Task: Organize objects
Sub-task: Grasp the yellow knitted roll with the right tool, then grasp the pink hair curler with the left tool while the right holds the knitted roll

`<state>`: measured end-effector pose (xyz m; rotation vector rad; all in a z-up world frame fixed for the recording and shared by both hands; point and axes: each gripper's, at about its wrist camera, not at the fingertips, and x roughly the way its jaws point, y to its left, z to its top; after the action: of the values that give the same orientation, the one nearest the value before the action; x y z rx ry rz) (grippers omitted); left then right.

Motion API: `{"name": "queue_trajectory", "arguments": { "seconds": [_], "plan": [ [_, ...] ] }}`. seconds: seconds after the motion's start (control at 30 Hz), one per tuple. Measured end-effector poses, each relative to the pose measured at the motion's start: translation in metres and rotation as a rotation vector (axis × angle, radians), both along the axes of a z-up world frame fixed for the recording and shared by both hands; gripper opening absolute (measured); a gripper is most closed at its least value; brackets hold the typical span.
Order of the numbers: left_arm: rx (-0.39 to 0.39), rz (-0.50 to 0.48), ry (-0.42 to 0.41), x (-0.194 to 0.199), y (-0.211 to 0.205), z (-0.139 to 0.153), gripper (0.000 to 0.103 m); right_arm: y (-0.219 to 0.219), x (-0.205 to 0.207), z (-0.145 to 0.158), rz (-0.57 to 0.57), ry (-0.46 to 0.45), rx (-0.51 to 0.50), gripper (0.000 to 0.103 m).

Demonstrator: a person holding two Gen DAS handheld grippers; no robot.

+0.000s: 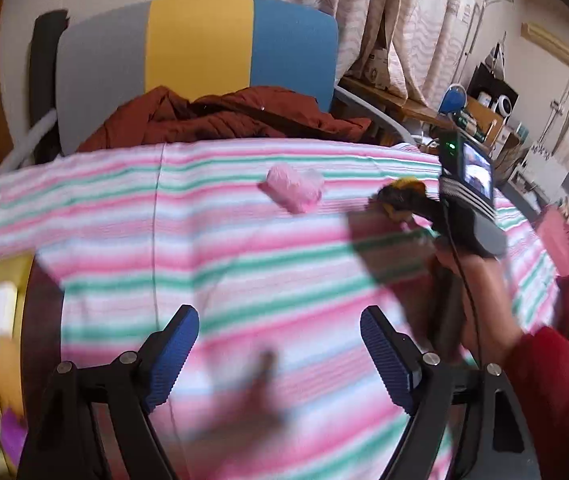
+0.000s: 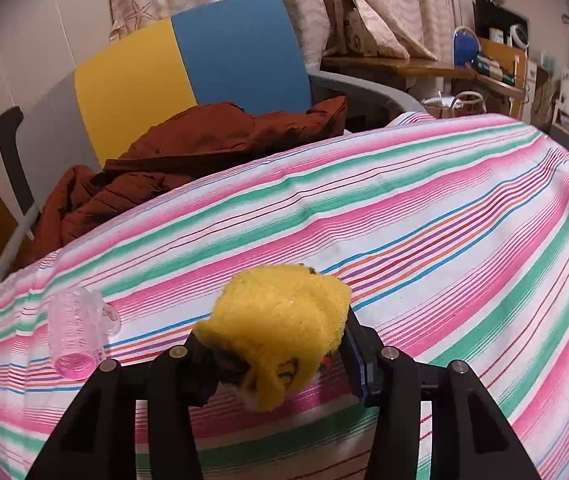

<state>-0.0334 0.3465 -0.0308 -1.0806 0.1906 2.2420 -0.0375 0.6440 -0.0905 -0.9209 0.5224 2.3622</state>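
The right claw pinches a soft yellow toy; it could slip loose. The left claw gapes empty, near the pink curler, which might roll off the desk.

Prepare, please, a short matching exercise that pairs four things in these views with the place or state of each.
Things:
1. yellow plush toy
2. pink hair roller
3. rust-red jacket
4. left gripper

Places or states:
A. heaped on the chair behind the table
B. open, nothing between its fingers
C. clamped in the right gripper
D. lying on its side on the striped tablecloth

Pairs: 1-C, 2-D, 3-A, 4-B
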Motion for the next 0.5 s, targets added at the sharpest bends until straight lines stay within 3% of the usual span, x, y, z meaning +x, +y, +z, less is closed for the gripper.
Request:
{"name": "queue_trajectory", "arguments": {
  "seconds": [0.23, 0.4, 0.5],
  "plan": [
    [-0.094, -0.085, 0.004, -0.068, 0.059, -0.013, 0.085, 0.000, 0.000, -0.001, -0.003, -0.006, 0.010, 0.051],
    [-0.227, -0.223, 0.115, -0.098, 0.100, -0.026, 0.085, 0.001, 0.001, -0.002, -0.003, 0.000, 0.005, 0.051],
    [-0.242, -0.260, 0.148, -0.114, 0.116, -0.033, 0.088, 0.000, 0.000, -0.002, -0.002, -0.003, 0.009, 0.051]
  ]
}}
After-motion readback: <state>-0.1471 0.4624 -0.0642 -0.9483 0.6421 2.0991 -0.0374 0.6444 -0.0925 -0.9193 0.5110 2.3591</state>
